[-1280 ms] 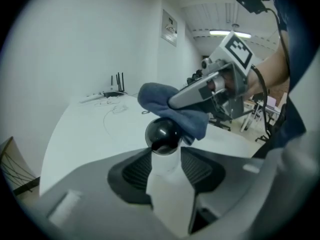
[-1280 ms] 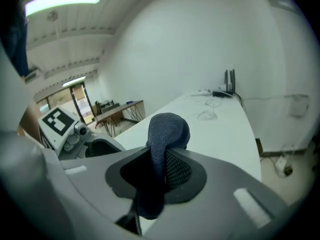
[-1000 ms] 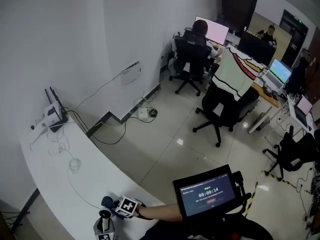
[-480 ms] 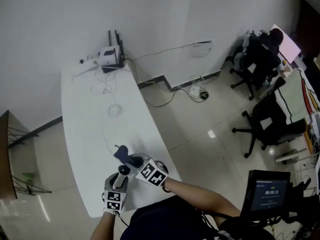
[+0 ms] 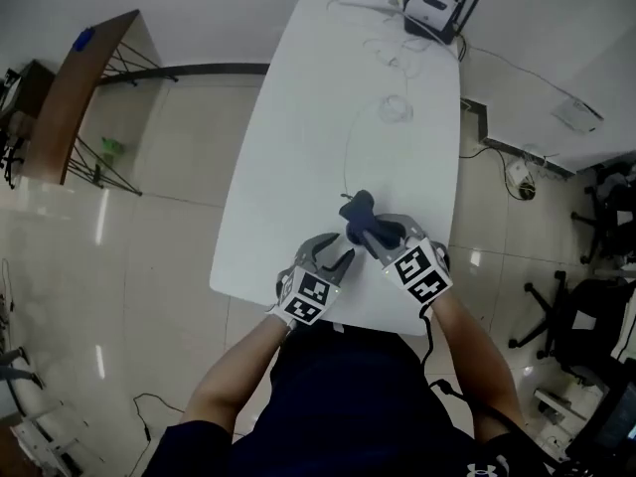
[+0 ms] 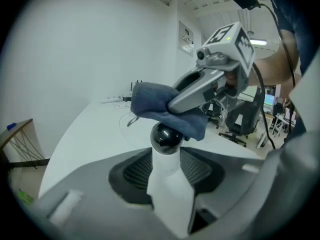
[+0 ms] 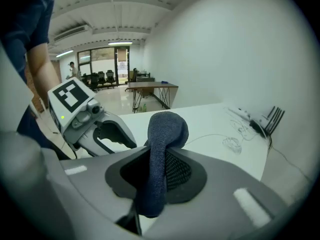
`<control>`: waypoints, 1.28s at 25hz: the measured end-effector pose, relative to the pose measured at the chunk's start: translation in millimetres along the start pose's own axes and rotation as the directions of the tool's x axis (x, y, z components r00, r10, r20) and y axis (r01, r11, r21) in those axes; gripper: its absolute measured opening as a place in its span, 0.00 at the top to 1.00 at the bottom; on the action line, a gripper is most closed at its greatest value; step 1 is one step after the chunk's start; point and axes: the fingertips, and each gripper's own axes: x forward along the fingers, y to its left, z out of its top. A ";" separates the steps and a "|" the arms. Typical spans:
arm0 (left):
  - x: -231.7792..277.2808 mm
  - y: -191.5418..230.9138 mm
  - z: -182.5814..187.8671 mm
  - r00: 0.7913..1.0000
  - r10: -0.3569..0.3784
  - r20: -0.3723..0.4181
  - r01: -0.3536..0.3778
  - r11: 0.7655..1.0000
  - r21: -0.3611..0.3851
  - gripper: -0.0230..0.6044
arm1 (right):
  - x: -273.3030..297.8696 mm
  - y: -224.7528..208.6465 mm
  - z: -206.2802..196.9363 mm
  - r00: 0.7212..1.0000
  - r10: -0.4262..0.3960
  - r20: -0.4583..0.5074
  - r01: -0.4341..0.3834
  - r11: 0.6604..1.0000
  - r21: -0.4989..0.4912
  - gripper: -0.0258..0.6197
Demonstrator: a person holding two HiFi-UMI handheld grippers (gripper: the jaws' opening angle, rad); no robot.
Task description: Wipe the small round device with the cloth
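Brown wooden board (image 5: 75, 87) on thin dark legs stood at the far left, on the shiny floor (image 5: 149, 197). Beside it ran the long white table (image 5: 298, 147). Over its near end the left tool (image 5: 340, 256) gripped the small round device (image 6: 167, 136), a glossy black ball on a white stem, with the stem pressed between both pads. The dark blue cloth (image 5: 356, 212) rested against the top of the ball. The right tool (image 5: 366, 232) held this cloth, its jaws closed narrowly on the folded fabric. At the far end of the table stood a white router with black antennas (image 5: 434, 8), and a thin white cable (image 5: 395, 107) lay coiled before it.
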 end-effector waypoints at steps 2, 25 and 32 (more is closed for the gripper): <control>-4.4 -0.2 -4.0 1.000 0.014 -0.002 -0.015 1.000 -0.021 0.69 | 2.8 -13.3 -9.2 1.000 0.023 0.012 -0.025 0.988 0.153 0.85; -10.6 -8.5 -16.4 0.996 0.091 0.006 -0.090 0.990 -0.111 0.69 | -2.2 -13.7 -14.6 0.989 0.141 -0.037 -0.138 0.987 0.078 0.85; -9.5 -15.4 -6.7 0.996 0.083 0.027 -0.080 0.992 -0.095 0.69 | -6.1 53.8 14.8 0.952 0.185 -0.245 -0.292 0.794 -0.533 0.85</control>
